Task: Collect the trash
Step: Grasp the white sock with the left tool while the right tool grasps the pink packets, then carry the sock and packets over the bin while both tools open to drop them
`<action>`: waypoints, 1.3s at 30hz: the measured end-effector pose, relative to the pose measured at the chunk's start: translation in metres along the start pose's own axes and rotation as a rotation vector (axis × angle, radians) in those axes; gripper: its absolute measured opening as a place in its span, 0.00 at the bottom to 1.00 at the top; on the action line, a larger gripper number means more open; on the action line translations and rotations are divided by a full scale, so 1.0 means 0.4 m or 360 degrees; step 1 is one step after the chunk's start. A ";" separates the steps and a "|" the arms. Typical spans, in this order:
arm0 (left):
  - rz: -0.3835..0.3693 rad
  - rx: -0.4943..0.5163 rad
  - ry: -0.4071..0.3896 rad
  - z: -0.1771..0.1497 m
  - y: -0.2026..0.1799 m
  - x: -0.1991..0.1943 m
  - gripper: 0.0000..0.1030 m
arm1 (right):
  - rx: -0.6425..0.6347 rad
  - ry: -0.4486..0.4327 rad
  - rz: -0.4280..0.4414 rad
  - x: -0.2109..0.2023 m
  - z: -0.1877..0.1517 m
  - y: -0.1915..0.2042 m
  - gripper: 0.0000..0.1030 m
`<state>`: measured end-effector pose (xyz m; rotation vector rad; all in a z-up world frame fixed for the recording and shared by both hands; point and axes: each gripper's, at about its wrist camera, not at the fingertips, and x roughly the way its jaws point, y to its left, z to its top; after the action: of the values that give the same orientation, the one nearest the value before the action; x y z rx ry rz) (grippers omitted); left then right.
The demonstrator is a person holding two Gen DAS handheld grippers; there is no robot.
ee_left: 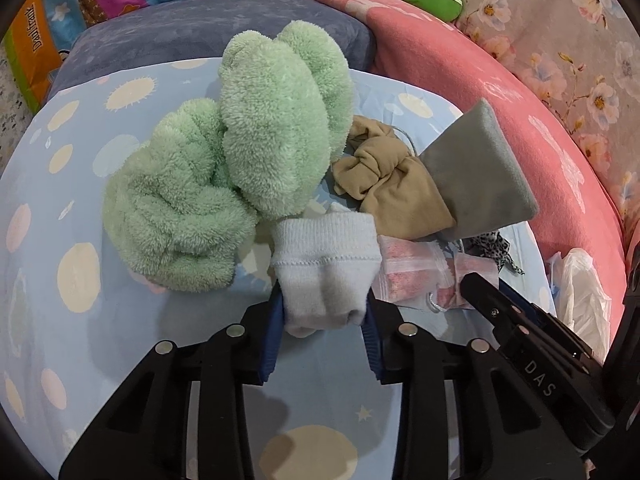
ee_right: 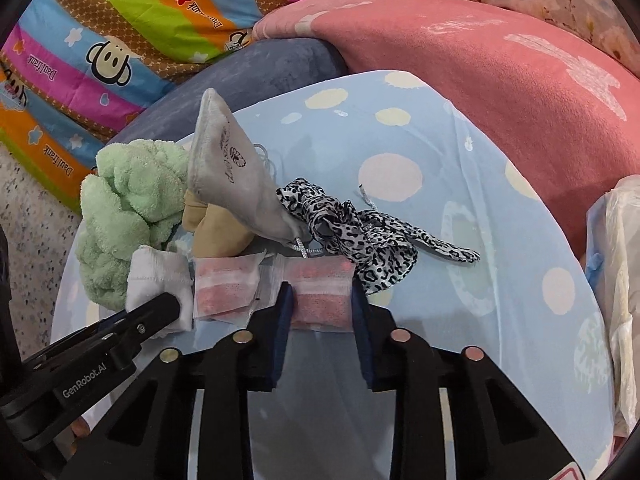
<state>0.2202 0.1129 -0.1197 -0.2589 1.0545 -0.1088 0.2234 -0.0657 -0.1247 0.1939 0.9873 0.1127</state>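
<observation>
My left gripper (ee_left: 324, 304) is shut on a small white sock cuff (ee_left: 324, 256), its blue pads pressing both sides. It lies on a blue spotted sheet (ee_left: 80, 208) beside a green fluffy cloth (ee_left: 224, 168). My right gripper (ee_right: 322, 300) is shut on a pink see-through sachet (ee_right: 320, 292); a second pink sachet (ee_right: 224, 284) lies just left of it. The right gripper's finger (ee_left: 492, 304) shows in the left wrist view over the pink sachets (ee_left: 412, 276). The left gripper's finger (ee_right: 156, 312) shows in the right wrist view on the white sock cuff (ee_right: 156, 276).
A beige scrunchie (ee_left: 384, 176), a grey velvet pouch (ee_left: 480, 176) and a leopard-print strip (ee_right: 360, 232) lie in the pile. A pink blanket (ee_right: 480, 80), a slate cushion (ee_left: 220, 28) and a striped cartoon quilt (ee_right: 120, 40) ring the sheet. A white plastic bag (ee_left: 580, 296) sits at the right.
</observation>
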 end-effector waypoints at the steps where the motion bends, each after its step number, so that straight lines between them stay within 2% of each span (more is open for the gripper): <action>1: 0.0000 0.0002 -0.0003 -0.003 -0.006 -0.004 0.31 | -0.0010 0.0001 0.0008 -0.007 -0.003 0.003 0.17; 6: -0.0007 0.0032 -0.0034 -0.008 -0.035 -0.040 0.30 | -0.0016 -0.0051 0.0054 -0.076 -0.012 0.010 0.15; 10: -0.0038 0.0059 -0.0080 -0.011 -0.067 -0.088 0.30 | -0.0043 -0.0146 0.0083 -0.161 -0.002 0.015 0.14; 23: -0.0200 0.0263 -0.0253 -0.005 -0.249 -0.257 0.30 | -0.0096 -0.0493 0.0021 -0.459 0.046 -0.029 0.14; 31: -0.0317 0.0460 -0.0341 -0.014 -0.428 -0.341 0.30 | -0.0073 -0.0674 -0.0102 -0.621 0.078 -0.128 0.14; 39: -0.0472 0.0623 -0.0331 -0.037 -0.610 -0.366 0.30 | 0.0056 -0.0757 -0.0241 -0.729 0.063 -0.291 0.14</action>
<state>0.1438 -0.0935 0.0609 -0.0667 0.7632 -0.5383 0.0858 -0.2355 0.1020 0.1671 0.5270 -0.0875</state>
